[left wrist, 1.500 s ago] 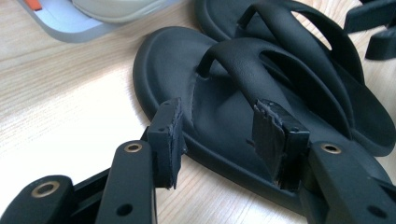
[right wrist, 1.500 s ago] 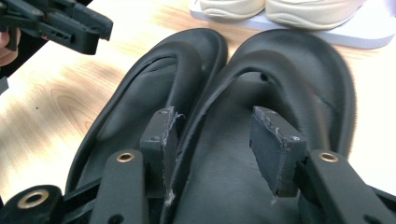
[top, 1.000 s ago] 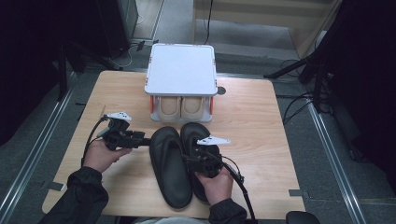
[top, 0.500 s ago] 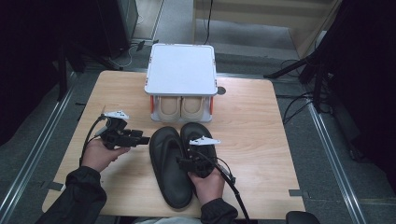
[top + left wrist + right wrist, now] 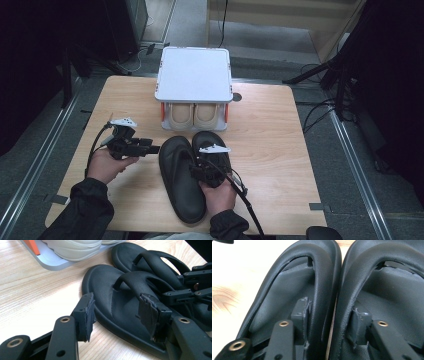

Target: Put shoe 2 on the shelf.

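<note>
Sandals pinched together at their inner edges.

From the high view I see my right gripper [image 5: 209, 167] over the pair of black sandals [image 5: 192, 172], long axes running away from me, toes toward the shoe rack [image 5: 194, 75]; my left gripper [image 5: 147, 148] hovers beside them, wide and empty. In the left gripper view the left sandal [image 5: 112, 302] lies just ahead. In the right gripper view my jaws, just closing, press both inner straps [image 5: 329, 290] together.

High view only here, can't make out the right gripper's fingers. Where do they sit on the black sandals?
Observer: The right gripper has one of its fingers inside each sandal. The two inner straps lie side by side between them, and the jaws have just been closing on them.
Operator: Left gripper holding anything?
Observer: No. The left gripper is open, aimed at the nearer sandal. One finger is over bare table, and nothing is pinched.
</note>
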`<state>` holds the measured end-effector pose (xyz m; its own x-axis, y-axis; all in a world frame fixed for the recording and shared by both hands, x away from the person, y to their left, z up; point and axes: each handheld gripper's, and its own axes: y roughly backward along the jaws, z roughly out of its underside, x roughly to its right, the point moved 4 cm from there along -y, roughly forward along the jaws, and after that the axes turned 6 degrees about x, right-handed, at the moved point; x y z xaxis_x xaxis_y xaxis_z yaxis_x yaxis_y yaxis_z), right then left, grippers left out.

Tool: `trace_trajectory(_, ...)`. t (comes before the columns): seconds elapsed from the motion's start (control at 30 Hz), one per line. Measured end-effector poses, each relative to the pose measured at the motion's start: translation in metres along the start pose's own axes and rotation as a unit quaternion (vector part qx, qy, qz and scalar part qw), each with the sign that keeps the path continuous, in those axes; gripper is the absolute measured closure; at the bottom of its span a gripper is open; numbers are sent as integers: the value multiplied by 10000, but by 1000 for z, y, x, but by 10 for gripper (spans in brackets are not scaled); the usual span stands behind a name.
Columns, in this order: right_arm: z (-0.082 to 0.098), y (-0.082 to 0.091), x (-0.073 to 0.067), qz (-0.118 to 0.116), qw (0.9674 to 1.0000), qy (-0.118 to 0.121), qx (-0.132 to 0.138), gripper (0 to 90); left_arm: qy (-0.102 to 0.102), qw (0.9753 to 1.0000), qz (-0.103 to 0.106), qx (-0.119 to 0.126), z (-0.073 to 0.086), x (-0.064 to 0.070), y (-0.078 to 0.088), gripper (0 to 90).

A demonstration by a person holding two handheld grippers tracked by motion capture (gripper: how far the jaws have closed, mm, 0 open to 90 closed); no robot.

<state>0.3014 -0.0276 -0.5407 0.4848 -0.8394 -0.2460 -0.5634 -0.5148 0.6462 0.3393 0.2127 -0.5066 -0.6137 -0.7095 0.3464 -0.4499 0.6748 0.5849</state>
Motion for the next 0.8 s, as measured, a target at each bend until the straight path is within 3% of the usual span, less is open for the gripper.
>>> trace_trajectory(0.17, 0, 0, 2, -81, 9999, -105, -22, 688, 0, 10000, -18, 8, 0, -1, 0, 471)
trace_trajectory(0.53, -1, 3, 9, -66, 9989, -446, -103, 750, 4, 10000, -27, 11, 0, -1, 0, 473)
trace_trajectory(0.8, -1, 7, 13, -157, 9990, -354, -227, 752, 43, 10000, -26, 46, -1, -1, 0, 470)
